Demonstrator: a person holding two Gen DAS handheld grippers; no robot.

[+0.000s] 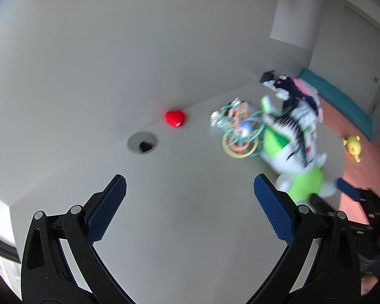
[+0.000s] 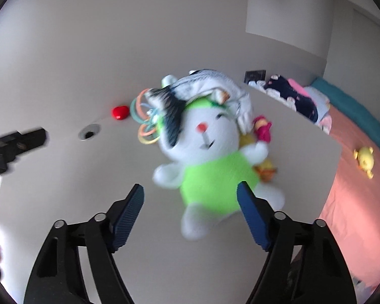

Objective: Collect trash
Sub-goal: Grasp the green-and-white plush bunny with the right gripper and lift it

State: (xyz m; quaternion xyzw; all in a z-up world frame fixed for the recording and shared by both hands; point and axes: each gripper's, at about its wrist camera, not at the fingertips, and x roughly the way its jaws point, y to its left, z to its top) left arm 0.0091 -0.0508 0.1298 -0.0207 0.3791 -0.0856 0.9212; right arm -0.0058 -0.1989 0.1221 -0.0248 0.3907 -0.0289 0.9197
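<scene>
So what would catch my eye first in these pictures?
Probably the white plush toy in a bright green shirt, lying on the pale table just ahead of the right tool. A red heart sits further back by the wall, beside a tangle of coloured rings.

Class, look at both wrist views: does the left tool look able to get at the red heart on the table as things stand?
Probably yes. The left tool is open and empty, and only bare table lies between it and the red heart. The toy pile sits off to the right, out of that path.
</scene>
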